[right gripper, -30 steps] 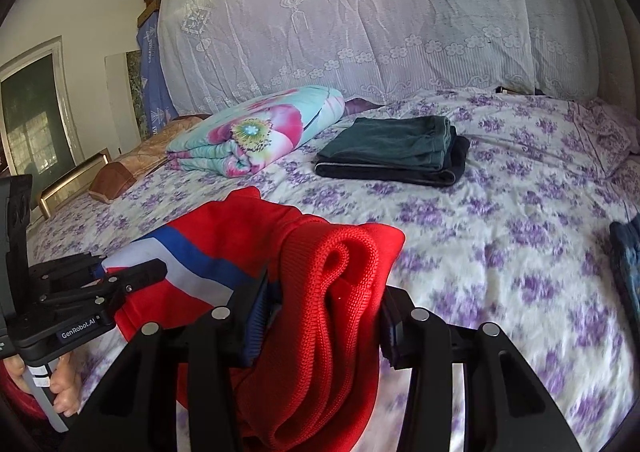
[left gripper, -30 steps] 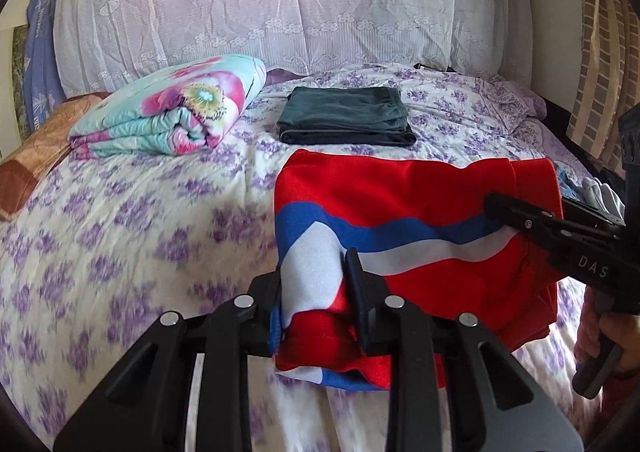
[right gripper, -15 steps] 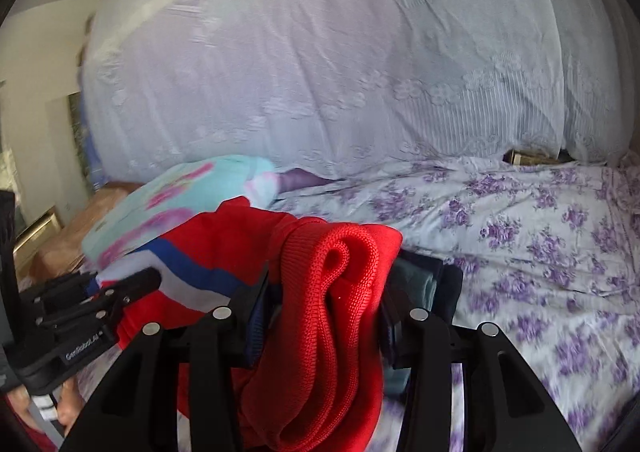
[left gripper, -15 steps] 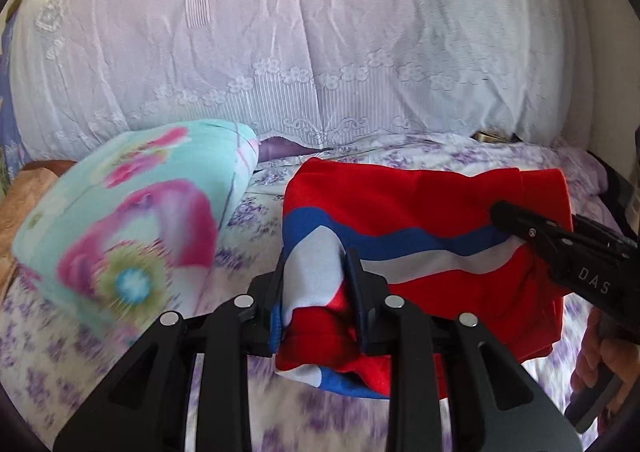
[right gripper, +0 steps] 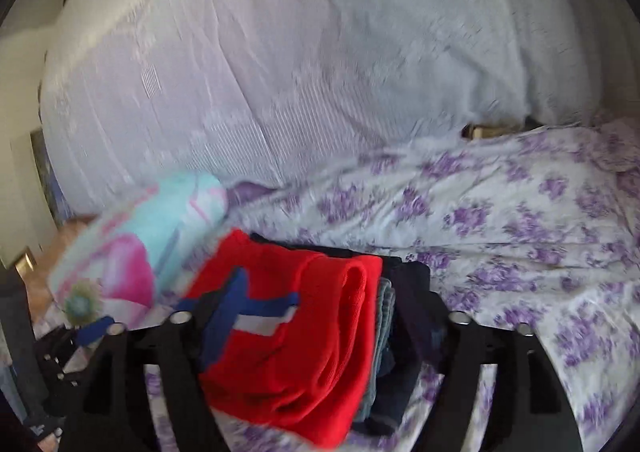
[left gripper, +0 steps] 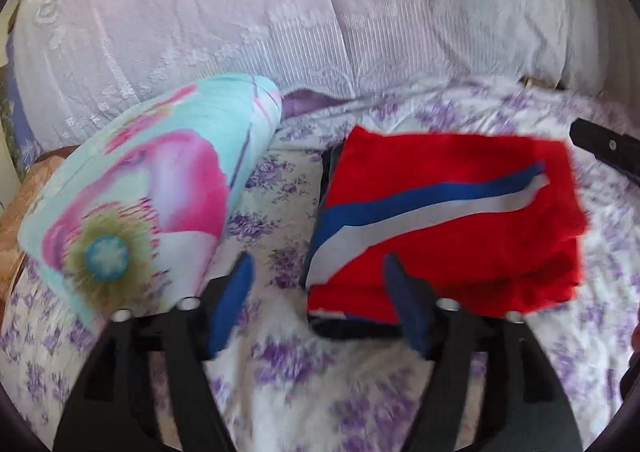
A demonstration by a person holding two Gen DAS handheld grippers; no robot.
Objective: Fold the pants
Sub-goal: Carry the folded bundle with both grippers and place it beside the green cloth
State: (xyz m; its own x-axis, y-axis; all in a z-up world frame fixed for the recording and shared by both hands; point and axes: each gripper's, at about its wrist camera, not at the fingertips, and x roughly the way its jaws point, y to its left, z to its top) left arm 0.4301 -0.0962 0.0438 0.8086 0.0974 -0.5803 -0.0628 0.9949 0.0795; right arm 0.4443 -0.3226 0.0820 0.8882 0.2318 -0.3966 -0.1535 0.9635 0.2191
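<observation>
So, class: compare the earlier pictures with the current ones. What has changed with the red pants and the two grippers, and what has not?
The folded red pants were carried forward and set on the dark folded clothes. Both the left gripper and the right gripper opened and let go. The floral quilt roll and purple-flowered bedsheet stayed put.

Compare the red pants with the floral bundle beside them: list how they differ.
The red pants lie folded flat; the floral bundle is a thick, rounded roll. The pants are plain red with a blue-and-white stripe; the bundle is turquoise with pink flowers. The pants sit on a dark folded stack; the bundle rests directly on the bedsheet. Both are folded fabric.
</observation>
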